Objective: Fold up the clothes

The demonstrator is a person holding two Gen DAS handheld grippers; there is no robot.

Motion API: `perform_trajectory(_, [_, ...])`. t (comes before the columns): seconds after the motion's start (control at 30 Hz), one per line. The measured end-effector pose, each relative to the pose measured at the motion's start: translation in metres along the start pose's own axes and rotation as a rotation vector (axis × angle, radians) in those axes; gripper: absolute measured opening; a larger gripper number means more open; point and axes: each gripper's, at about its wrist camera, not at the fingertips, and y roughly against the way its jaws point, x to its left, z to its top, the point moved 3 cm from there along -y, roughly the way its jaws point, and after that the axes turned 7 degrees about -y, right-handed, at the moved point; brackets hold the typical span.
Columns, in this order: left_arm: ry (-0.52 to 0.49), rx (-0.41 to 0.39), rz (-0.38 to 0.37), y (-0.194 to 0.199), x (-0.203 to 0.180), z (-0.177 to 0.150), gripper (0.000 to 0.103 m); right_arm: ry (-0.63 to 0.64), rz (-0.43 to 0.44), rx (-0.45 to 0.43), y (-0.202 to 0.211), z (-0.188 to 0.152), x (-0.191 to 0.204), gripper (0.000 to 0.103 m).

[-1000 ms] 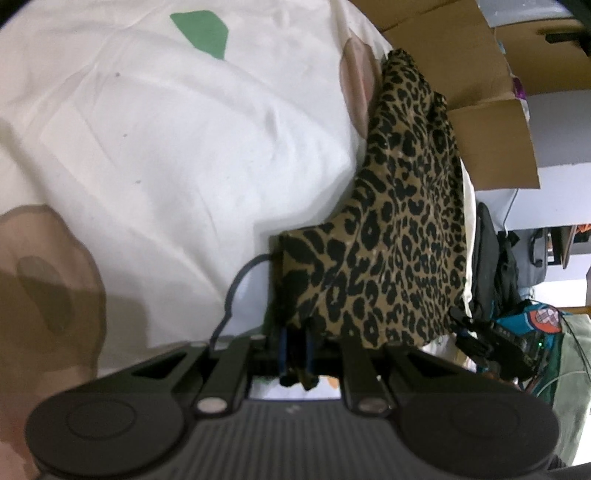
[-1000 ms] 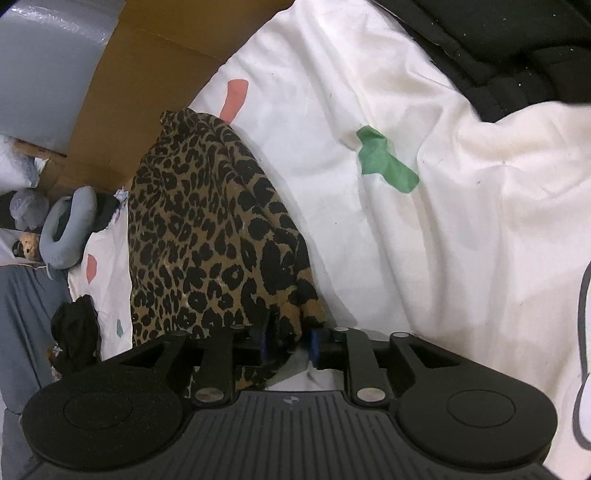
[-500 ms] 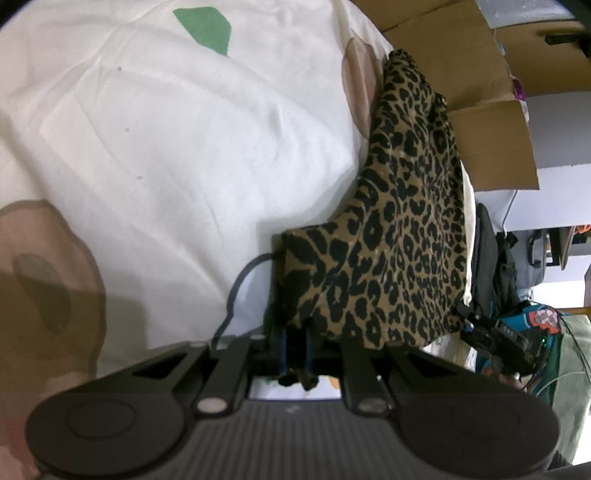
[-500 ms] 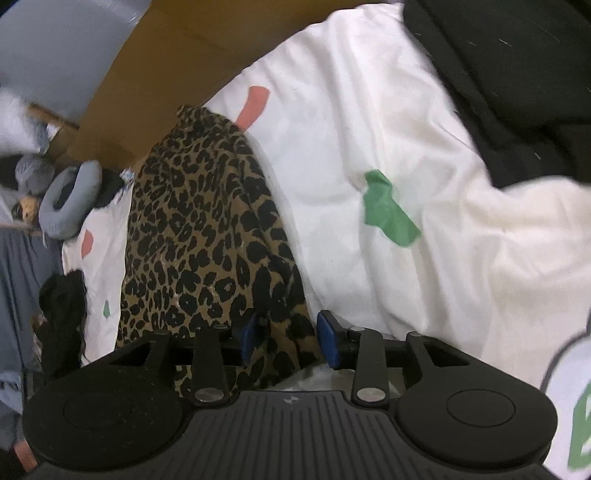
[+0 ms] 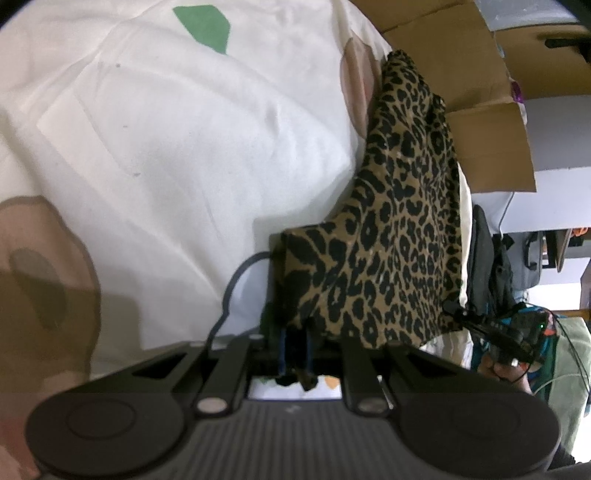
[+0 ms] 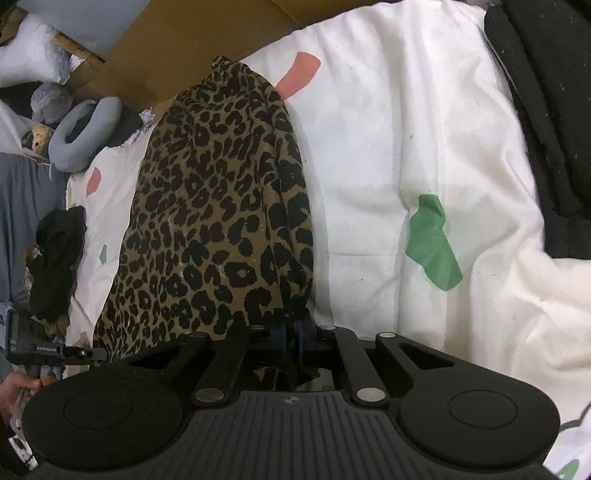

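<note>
Left wrist view: the left tongs (image 5: pixel 295 341) are closed narrow, pinching a corner of the leopard-print garment (image 5: pixel 399 236) between blue pads. From that corner the garment runs up and to the right, lying along the right edge of a bed covered by a white sheet (image 5: pixel 177 147). The sheet carries a green patch (image 5: pixel 205 24) near the top and brown shapes at the left and beside the garment's far end. Cardboard (image 5: pixel 480 110) stands beyond the bed at the upper right. At the lower right, a hand (image 5: pixel 506 371) grips the other black tool, near the garment's lower edge.

Right wrist view: the right tongs (image 6: pixel 291 338) are also closed narrow on the garment (image 6: pixel 221 206), gripping its near right corner. The garment stretches away from the tongs as a long, rounded shape, its far end bunched near the cardboard (image 6: pixel 192 48). It rests on the sheet (image 6: pixel 369 166), which shows a green patch (image 6: pixel 432 243) to the right and pink marks. A black cloth (image 6: pixel 546 92) covers the upper right corner. To the left lie a grey neck pillow (image 6: pixel 83 129) and a small black item (image 6: pixel 59 254), off the bed's edge.
</note>
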Motion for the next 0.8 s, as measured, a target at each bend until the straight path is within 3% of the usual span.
perform_trajectory(0.17, [0.040,-0.014,-0.066,0.001,0.004,0.001,0.032,-0.026,-0.007,-0.001,0.003,0.004,-0.008,0.003])
perform_trajectory(0.27, [0.063,-0.023,-0.112,0.000,0.009,0.000,0.036,-0.047,0.007,0.008,-0.001,0.005,-0.013,0.003])
perform_trajectory(0.7, [0.074,-0.032,-0.278,-0.005,0.022,-0.006,0.038,-0.080,0.042,0.036,-0.009,0.010,-0.024,0.005])
perform_trajectory(0.8, [0.059,-0.025,-0.283,-0.007,0.021,-0.007,0.037,-0.106,0.060,0.040,-0.010,0.010,-0.027,0.007])
